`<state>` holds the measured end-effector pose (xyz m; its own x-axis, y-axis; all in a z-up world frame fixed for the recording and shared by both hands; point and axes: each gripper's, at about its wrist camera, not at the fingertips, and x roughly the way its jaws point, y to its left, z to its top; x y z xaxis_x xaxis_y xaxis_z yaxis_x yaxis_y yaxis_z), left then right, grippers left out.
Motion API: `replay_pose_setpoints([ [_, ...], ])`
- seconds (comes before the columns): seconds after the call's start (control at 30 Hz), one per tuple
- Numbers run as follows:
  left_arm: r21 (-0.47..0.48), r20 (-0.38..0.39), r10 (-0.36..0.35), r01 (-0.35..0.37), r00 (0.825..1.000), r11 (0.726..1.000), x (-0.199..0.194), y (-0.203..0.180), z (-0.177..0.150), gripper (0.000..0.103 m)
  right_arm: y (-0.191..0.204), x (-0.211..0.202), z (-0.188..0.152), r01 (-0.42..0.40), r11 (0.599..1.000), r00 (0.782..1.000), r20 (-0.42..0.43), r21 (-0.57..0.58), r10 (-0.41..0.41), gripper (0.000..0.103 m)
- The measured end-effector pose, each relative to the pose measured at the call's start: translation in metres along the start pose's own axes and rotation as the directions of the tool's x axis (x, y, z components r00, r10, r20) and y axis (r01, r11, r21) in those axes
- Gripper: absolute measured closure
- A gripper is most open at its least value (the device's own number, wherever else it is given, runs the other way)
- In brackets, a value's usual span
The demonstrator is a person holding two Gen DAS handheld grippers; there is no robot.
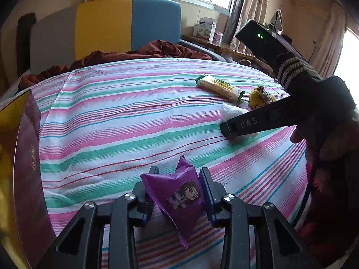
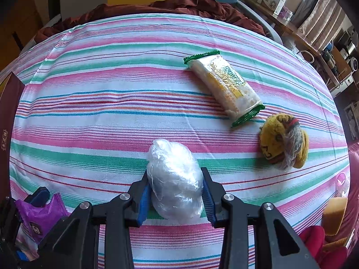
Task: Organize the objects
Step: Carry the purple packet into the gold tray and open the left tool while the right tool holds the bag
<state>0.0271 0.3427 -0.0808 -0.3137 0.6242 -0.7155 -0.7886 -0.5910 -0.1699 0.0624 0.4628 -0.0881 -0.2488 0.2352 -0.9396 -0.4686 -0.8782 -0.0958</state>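
Observation:
My left gripper (image 1: 179, 176) is shut on a purple snack packet (image 1: 179, 201) with a cartoon figure, just above the striped bedsheet (image 1: 116, 121). The same packet (image 2: 41, 215) shows at the lower left of the right wrist view. My right gripper (image 2: 176, 176) is shut on a white bundle wrapped in clear plastic (image 2: 175, 179) resting on the sheet. Seen from the left wrist, the right gripper (image 1: 226, 130) comes down from the right onto that bundle (image 1: 231, 111). A green-ended biscuit packet (image 2: 224, 87) and a yellow netted soft toy (image 2: 282, 141) lie beyond it.
A maroon box (image 1: 29, 145) with a yellow inside stands at the sheet's left edge. A dark red blanket (image 1: 139, 53) is bunched at the far side, before a grey, yellow and blue headboard (image 1: 103, 24). A yellow sponge (image 2: 334, 215) sits at the right edge.

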Motion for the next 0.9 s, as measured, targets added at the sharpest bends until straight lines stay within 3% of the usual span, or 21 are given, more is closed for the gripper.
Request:
replay_pose_setpoints([
  [0.43,-0.045,0.073,0.005,-0.002,0.997,0.999,-0.063,0.009,0.007,0.067,0.011,-0.005,-0.005,0.02,1.0,1.0,0.012,-0.02,-0.02,0.064],
  [0.6,-0.052,0.09,0.089,-0.085,0.992,0.995,-0.08,0.015,0.013,0.067,0.012,-0.005,-0.005,0.023,0.999,1.0,0.013,-0.023,-0.022,0.064],
  [0.7,-0.06,0.117,0.161,-0.155,0.98,0.986,-0.094,0.021,0.016,0.067,0.013,-0.006,-0.006,0.023,0.999,1.0,0.013,-0.023,-0.022,0.064],
  [0.9,-0.112,0.139,0.243,-0.228,0.96,0.967,-0.114,0.044,0.02,0.067,0.011,-0.006,-0.005,0.025,0.999,1.0,0.014,-0.027,-0.025,0.064],
])
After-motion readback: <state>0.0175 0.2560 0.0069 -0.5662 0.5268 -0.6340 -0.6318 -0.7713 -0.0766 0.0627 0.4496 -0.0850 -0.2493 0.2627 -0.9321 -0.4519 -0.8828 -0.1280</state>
